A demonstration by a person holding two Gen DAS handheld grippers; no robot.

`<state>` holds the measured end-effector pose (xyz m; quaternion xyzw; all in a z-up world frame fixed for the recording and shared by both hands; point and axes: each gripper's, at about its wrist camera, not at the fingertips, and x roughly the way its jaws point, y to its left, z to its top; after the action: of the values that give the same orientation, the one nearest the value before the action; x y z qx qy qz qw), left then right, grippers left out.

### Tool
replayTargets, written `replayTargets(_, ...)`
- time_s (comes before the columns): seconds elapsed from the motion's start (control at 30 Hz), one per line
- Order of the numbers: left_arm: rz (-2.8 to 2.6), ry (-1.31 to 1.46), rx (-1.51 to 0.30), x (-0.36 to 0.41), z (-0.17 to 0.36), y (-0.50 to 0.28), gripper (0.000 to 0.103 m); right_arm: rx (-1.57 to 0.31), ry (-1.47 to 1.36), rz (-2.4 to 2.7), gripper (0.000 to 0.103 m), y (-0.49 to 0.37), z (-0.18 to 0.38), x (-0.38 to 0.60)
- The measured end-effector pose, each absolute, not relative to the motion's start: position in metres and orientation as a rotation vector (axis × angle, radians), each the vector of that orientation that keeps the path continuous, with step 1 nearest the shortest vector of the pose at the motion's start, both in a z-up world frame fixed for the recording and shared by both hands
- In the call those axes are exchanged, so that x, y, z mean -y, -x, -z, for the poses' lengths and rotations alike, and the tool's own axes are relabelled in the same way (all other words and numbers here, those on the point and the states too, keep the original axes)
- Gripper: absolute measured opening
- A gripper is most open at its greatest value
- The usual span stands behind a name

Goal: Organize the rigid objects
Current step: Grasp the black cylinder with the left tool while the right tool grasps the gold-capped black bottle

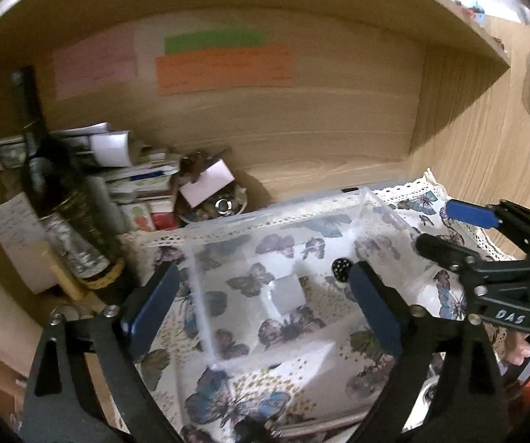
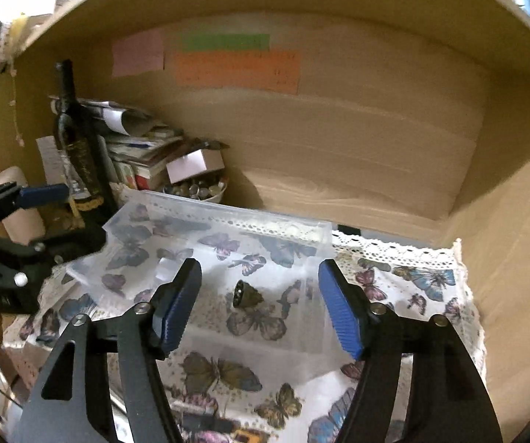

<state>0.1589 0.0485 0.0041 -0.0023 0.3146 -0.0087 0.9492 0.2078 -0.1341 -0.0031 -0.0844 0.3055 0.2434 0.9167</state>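
Observation:
A clear plastic box (image 1: 366, 203) stands on a butterfly-print cloth (image 1: 445, 302) on a wooden shelf. It also shows in the right wrist view (image 2: 228, 214). A small dark cone-shaped object (image 2: 244, 295) lies inside it; in the left wrist view it shows as a dark dotted piece (image 1: 340, 269). My left gripper (image 1: 265, 306) is open, its fingers either side of the box's left front part. My right gripper (image 2: 259, 302) is open, its fingers astride the box's near side, empty. The right gripper also shows in the left wrist view (image 1: 445, 230).
A dark bottle (image 1: 62, 199) stands at the left with stacked papers and boxes (image 1: 135, 177) behind it. A bowl of small round things (image 2: 198, 188) with a white card sits beside them. Coloured notes (image 2: 235, 66) hang on the back wall. The shelf's right wall (image 2: 515, 243) is close.

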Motion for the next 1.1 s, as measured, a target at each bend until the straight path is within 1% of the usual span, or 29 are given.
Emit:
replayTargets(0.17, 0.003, 0.028, -0.677, -0.061, 0.009, -0.139, 0.096, -0.643, 0.156, -0.5, 0.065, -0.189, 0.013, 0.146)
replayTargets(0.33, -0.029, 0.034, -0.745, -0.071, 0.036, -0.122, 0.096, -0.682, 0.14, -0.481, 0.065, -0.172, 0.033, 0.16)
replayTargets(0.7, 0.004, 0.042, -0.873, -0.066, 0.088, -0.101, 0.095, -0.867, 0.1, -0.43, 0.065, -0.164, 0.093, 0.186)
replayTargets(0.73, 0.008, 0.045, -0.88, -0.065, 0.092, -0.1, 0.094, -0.876, 0.104, -0.431, 0.065, -0.162, 0.096, 0.185)
replayTargets(0.8, 0.02, 0.049, -0.896, -0.063, 0.097, -0.099, 0.085, -0.892, 0.117, -0.439, 0.065, -0.159, 0.101, 0.184)
replayTargets(0.87, 0.032, 0.053, -0.914, -0.061, 0.103, -0.098, 0.081, -0.899, 0.126, -0.457, 0.065, -0.154, 0.103, 0.182)
replayTargets(0.97, 0.038, 0.059, -0.917, -0.063, 0.107, -0.094, 0.08, -0.899, 0.148, -0.471, 0.064, -0.149, 0.104, 0.179)
replayTargets(1.03, 0.026, 0.054, -0.917, -0.066, 0.108, -0.09, 0.076, -0.901, 0.16, -0.477, 0.064, -0.146, 0.106, 0.177)
replayTargets(1.07, 0.021, 0.051, -0.918, -0.068, 0.109, -0.088, 0.074, -0.901, 0.167, -0.479, 0.064, -0.144, 0.107, 0.176)
replayTargets(1.1, 0.019, 0.048, -0.917, -0.07, 0.11, -0.087, 0.071, -0.901, 0.169, -0.484, 0.06, -0.142, 0.108, 0.176)
